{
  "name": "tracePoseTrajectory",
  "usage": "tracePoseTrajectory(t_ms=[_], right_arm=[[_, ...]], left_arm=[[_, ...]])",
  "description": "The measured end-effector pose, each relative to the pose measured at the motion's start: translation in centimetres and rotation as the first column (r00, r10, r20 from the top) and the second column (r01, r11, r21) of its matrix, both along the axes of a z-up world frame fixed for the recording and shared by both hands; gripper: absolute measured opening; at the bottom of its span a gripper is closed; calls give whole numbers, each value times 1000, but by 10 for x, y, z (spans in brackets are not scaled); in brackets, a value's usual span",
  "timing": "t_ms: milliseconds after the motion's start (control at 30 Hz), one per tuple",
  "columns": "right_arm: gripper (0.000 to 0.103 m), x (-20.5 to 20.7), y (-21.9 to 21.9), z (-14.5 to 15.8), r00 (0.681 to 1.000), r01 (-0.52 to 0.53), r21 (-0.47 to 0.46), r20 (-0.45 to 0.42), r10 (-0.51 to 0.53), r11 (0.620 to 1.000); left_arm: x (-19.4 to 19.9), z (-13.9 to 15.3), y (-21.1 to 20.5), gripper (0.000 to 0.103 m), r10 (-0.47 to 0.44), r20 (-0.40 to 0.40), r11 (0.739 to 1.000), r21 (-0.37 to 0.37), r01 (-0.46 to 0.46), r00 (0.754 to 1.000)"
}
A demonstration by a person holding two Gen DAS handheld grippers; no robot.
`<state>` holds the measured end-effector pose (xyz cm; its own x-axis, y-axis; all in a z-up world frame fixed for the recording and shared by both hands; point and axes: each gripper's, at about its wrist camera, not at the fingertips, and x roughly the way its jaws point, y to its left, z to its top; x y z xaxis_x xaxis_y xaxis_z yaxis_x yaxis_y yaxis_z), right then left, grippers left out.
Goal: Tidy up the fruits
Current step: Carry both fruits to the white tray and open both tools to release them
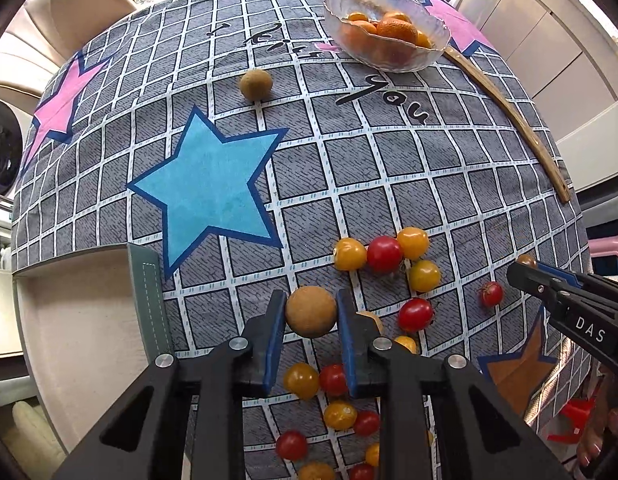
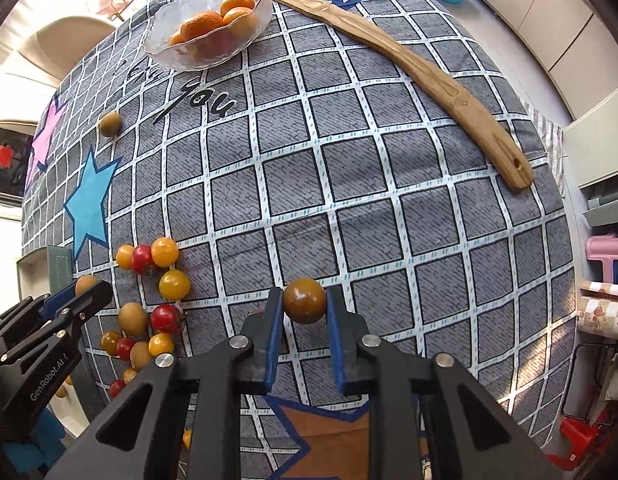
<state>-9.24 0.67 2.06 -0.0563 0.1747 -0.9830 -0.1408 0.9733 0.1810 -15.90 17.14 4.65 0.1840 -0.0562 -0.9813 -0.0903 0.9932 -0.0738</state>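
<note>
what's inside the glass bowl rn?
Glass bowl holds several orange citrus fruits, piled to one side. Exact count unclear: they overlap, and anything beneath them is hidden.

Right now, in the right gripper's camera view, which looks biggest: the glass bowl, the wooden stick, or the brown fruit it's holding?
1. wooden stick, longest
2. glass bowl
3. brown fruit, smallest, though nearest the camera
</note>
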Motion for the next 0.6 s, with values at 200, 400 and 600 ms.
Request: tracePoseTrajectory(t_ms=[200, 400, 600], right_arm=[[23, -11, -2, 2, 1000, 12, 24, -4, -12, 1000], [23, -31, -2, 14, 1000, 9, 43, 0, -9, 999], [23, -41, -5, 28, 1000, 15, 64, 8, -16, 998]], left_arm=[[-30, 22, 19, 26, 13, 24, 1000, -14, -13, 1000], [-45, 25, 29, 26, 30, 41, 999, -28, -29, 999], [-58, 30, 39, 26, 40, 49, 999, -22, -39, 998]])
